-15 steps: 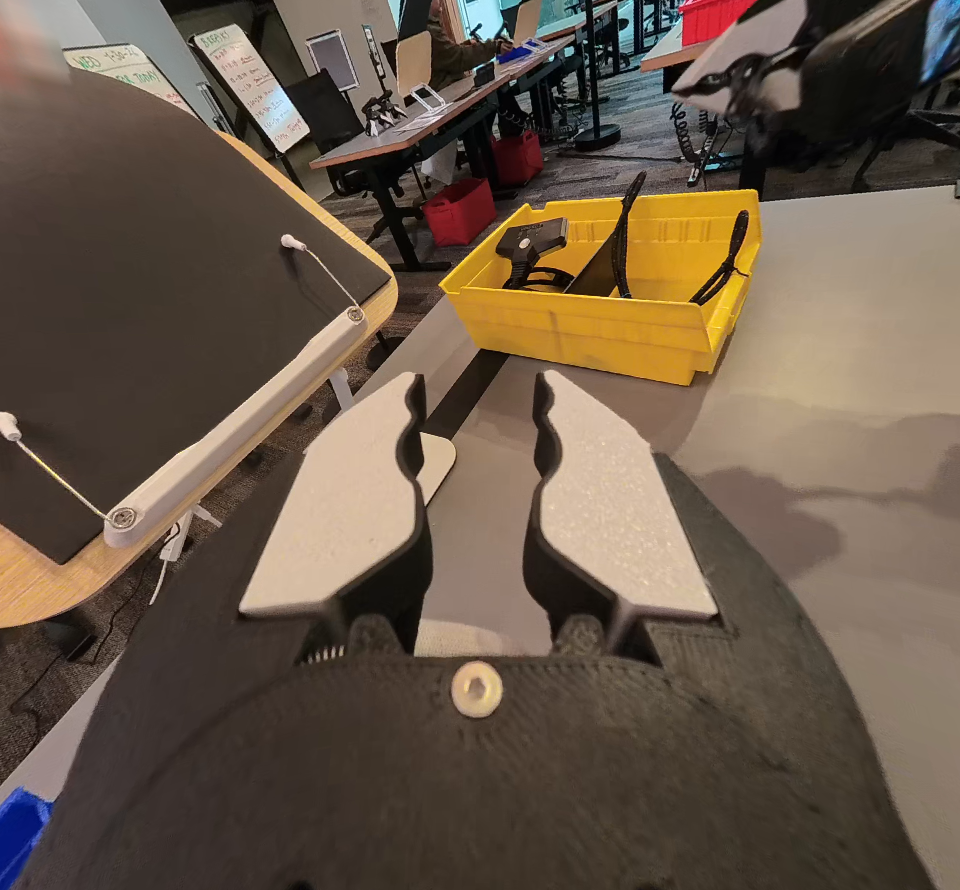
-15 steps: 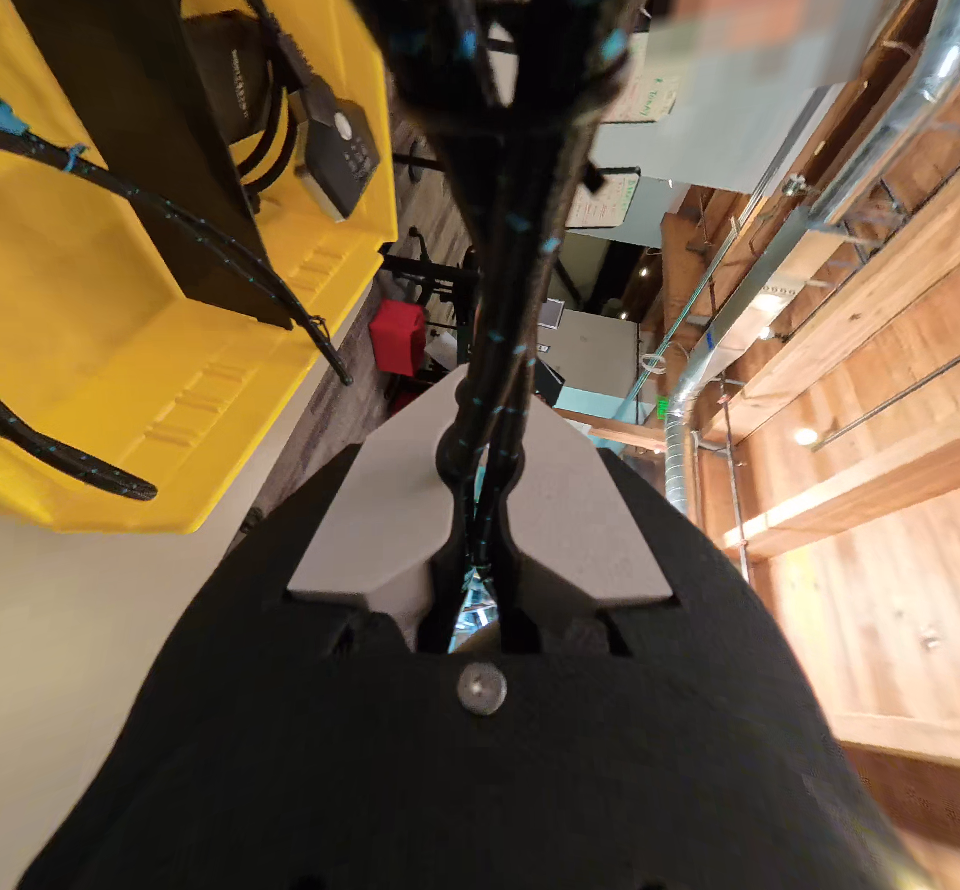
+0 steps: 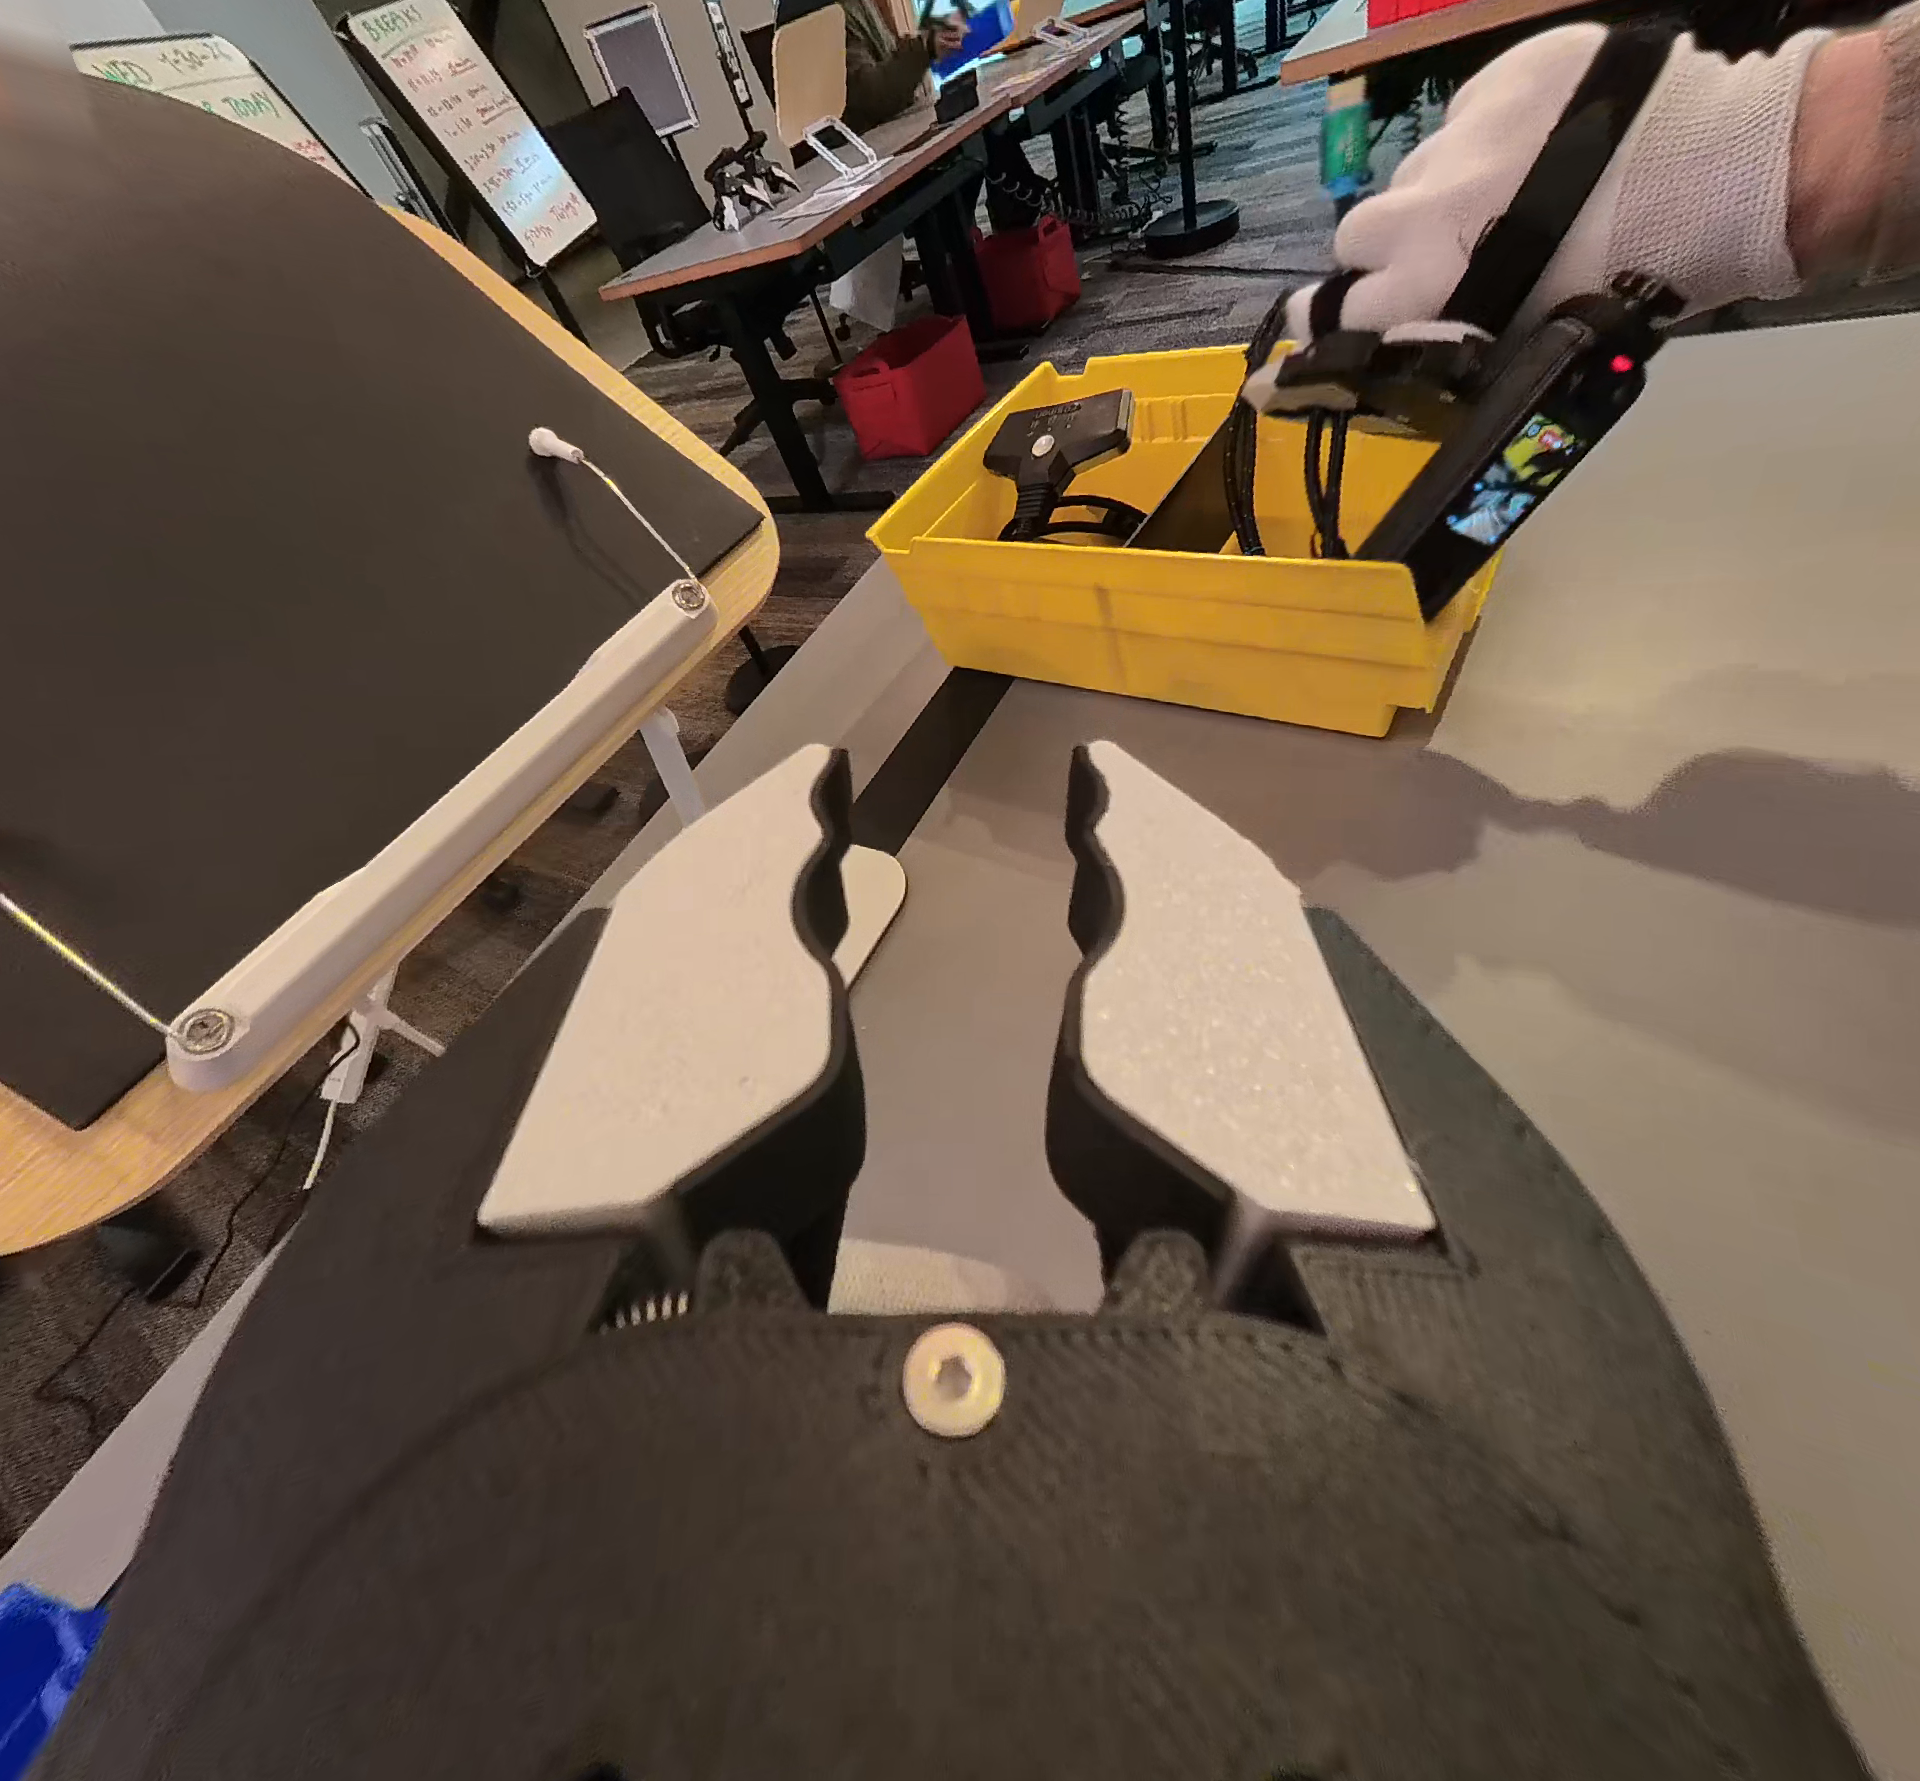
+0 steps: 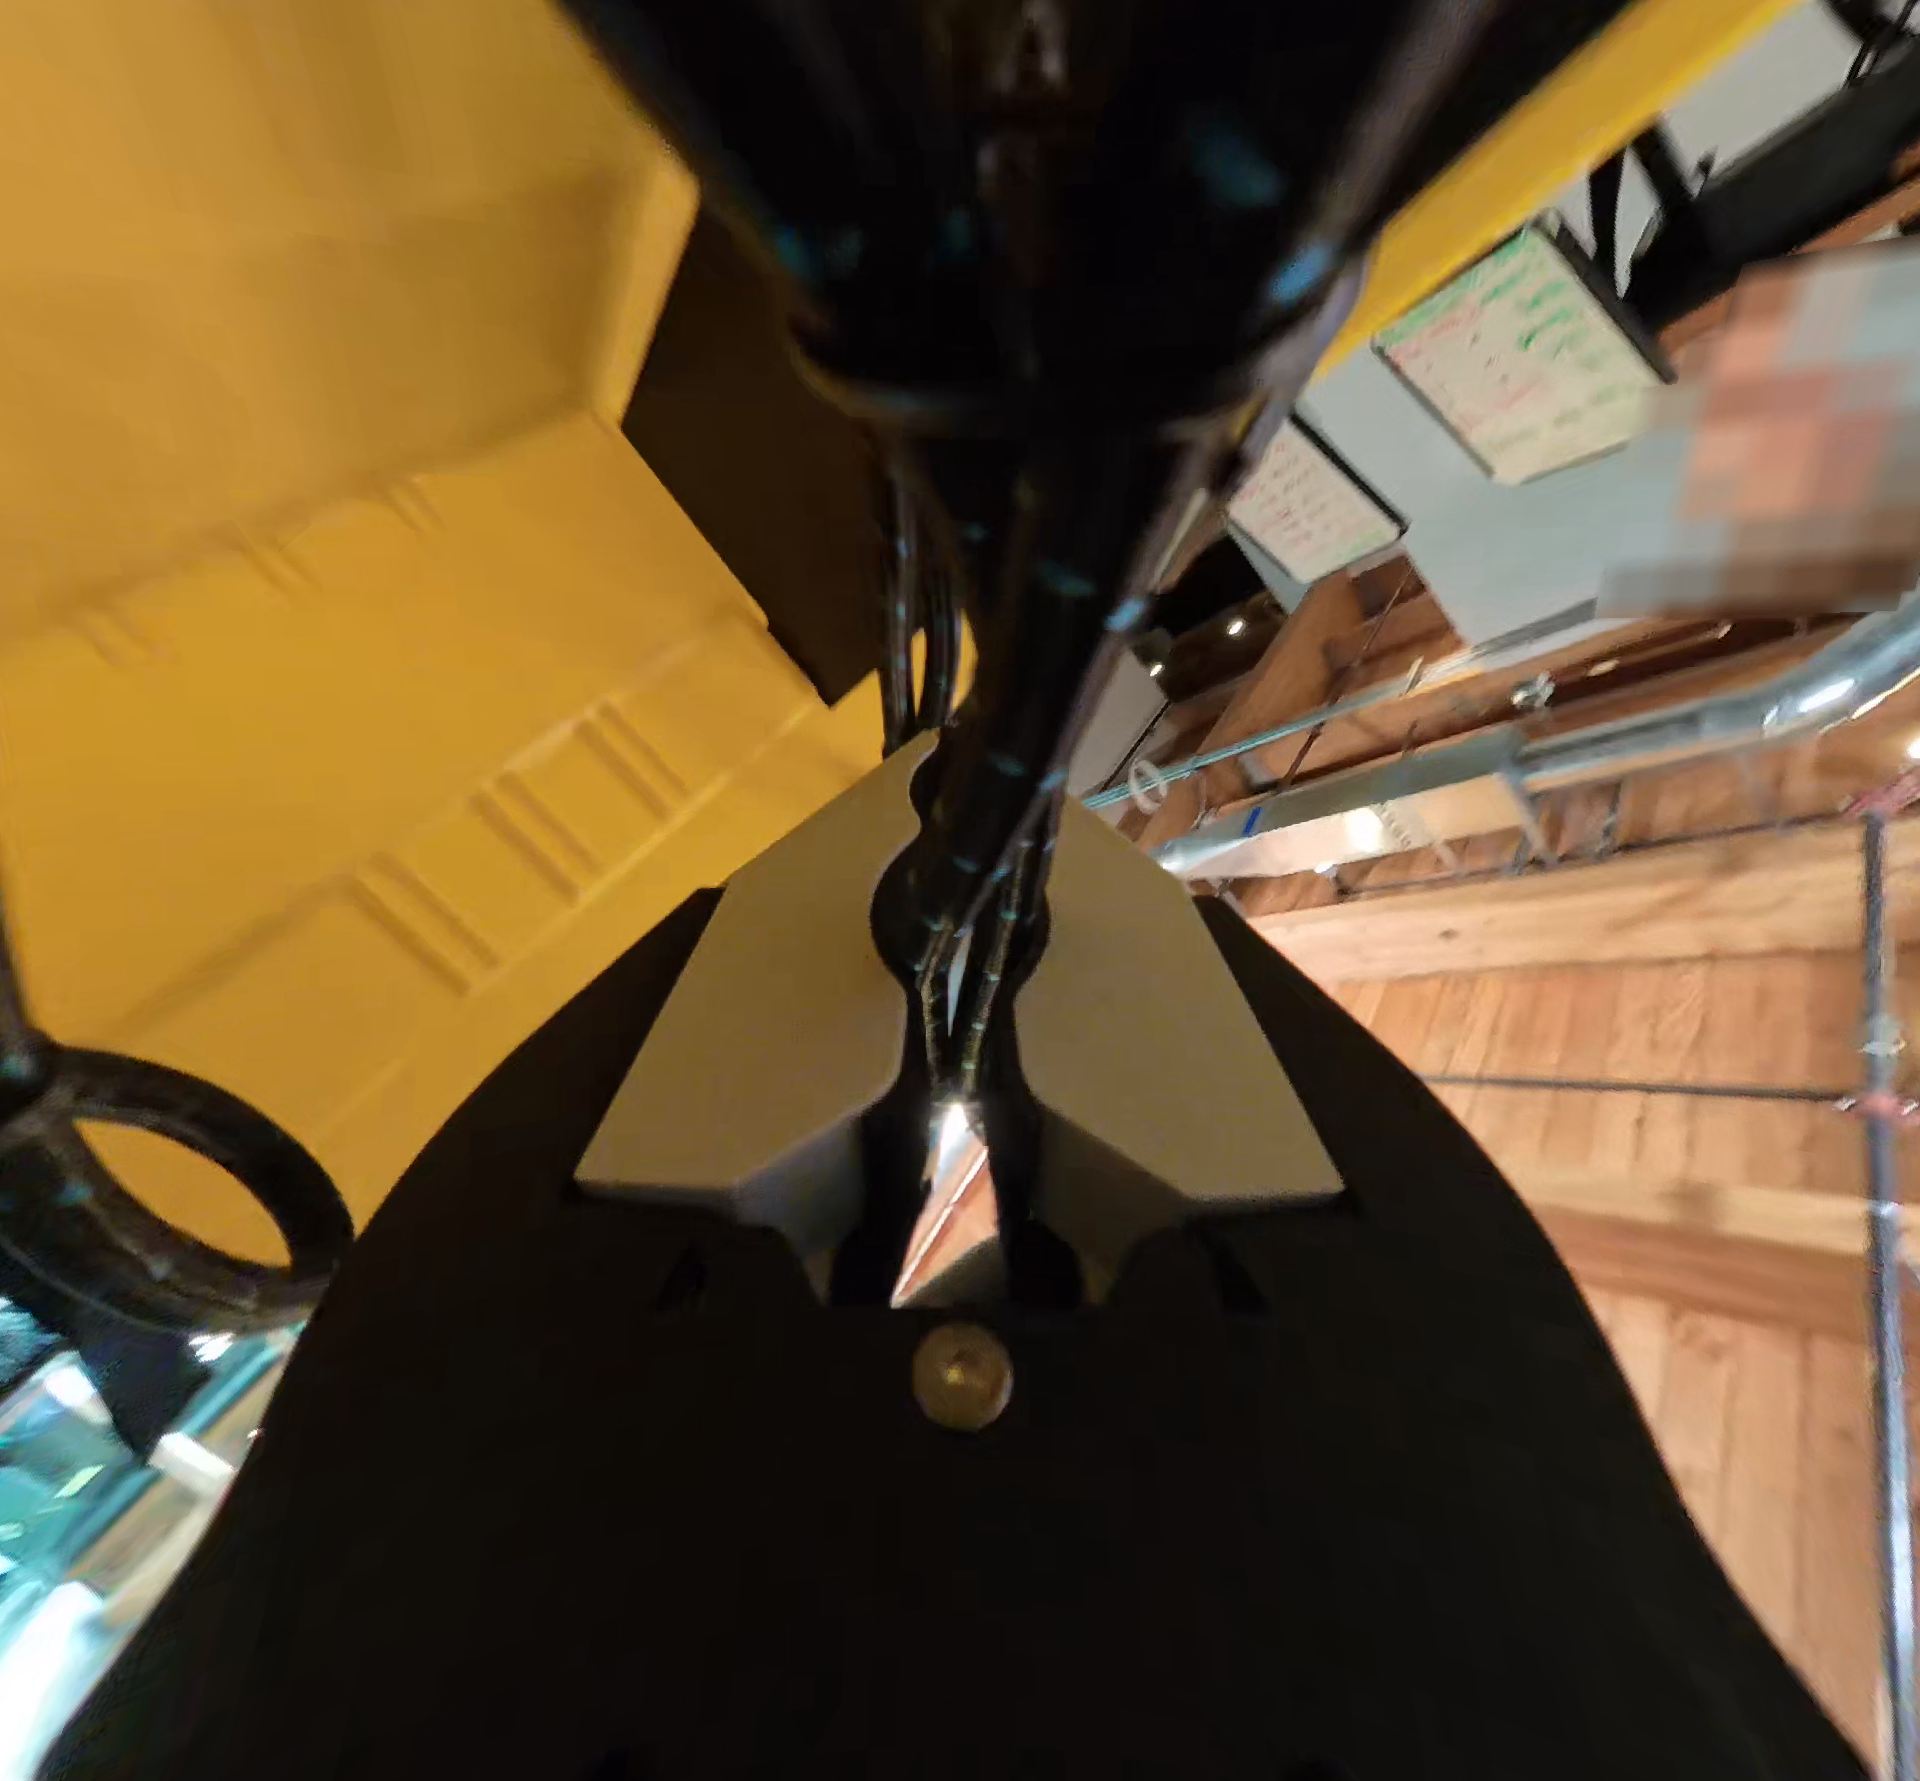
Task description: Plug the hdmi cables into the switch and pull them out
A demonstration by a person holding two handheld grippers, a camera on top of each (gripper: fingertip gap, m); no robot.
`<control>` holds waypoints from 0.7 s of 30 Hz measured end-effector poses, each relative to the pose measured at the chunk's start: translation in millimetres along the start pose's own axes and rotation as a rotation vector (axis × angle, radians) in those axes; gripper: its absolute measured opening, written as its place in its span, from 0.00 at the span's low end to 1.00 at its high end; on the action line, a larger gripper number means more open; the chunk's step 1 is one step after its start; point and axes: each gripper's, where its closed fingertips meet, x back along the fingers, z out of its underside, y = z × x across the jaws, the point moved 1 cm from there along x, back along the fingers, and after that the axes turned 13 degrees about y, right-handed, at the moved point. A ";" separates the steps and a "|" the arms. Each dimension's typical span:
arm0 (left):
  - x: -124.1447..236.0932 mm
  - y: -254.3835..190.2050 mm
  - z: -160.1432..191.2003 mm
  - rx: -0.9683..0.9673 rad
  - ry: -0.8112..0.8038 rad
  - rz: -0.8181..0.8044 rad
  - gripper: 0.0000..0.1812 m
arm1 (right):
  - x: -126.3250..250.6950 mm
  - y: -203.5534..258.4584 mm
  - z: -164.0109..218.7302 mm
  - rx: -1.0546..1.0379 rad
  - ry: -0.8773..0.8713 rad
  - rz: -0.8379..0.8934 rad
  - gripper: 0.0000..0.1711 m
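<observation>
From the left wrist view the whole scene is plain: a yellow bin [image 3: 1164,609] sits on the grey tabletop [image 3: 1662,900], with the black switch [image 3: 1055,438] lying in the bin's left compartment. The left hand-held gripper [image 3: 951,806] hangs over the tabletop short of the bin, jaws wide apart and holding nothing. A white-gloved hand [image 3: 1558,183] carries the right hand-held gripper [image 3: 1309,375] above the bin's right side. Only the right wrist view shows that grip up close: the right hand-held gripper [image 4: 971,827] is clamped on the cables [image 4: 977,775], black braid flecked with blue, bundled and running from its jaws into the bin [image 4: 312,588].
</observation>
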 end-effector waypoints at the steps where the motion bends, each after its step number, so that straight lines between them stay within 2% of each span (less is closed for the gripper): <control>1: -1.4 -1.1 0.8 -0.002 0.005 0.003 0.22 | 1.9 1.5 -7.9 0.022 -0.021 0.001 0.00; 5: -5.7 -6.2 3.8 -0.032 0.032 0.006 0.22 | 10.1 1.8 -23.7 0.056 -0.120 -0.059 0.00; 8: -6.0 -8.8 3.7 -0.038 0.035 0.019 0.22 | 19.7 0.6 -27.2 -0.082 -0.242 -0.247 0.10; 14: -5.3 -12.1 4.6 -0.059 0.046 0.030 0.22 | 27.7 -4.5 -9.8 -0.078 -0.264 -0.356 0.27; 17: -2.8 -9.9 4.0 -0.052 0.038 0.031 0.22 | 35.3 -14.1 7.3 -0.183 -0.282 -0.403 0.27; 21: -3.6 -9.1 5.1 -0.048 0.042 0.031 0.22 | 54.3 -33.2 27.9 -0.298 -0.321 -0.398 0.22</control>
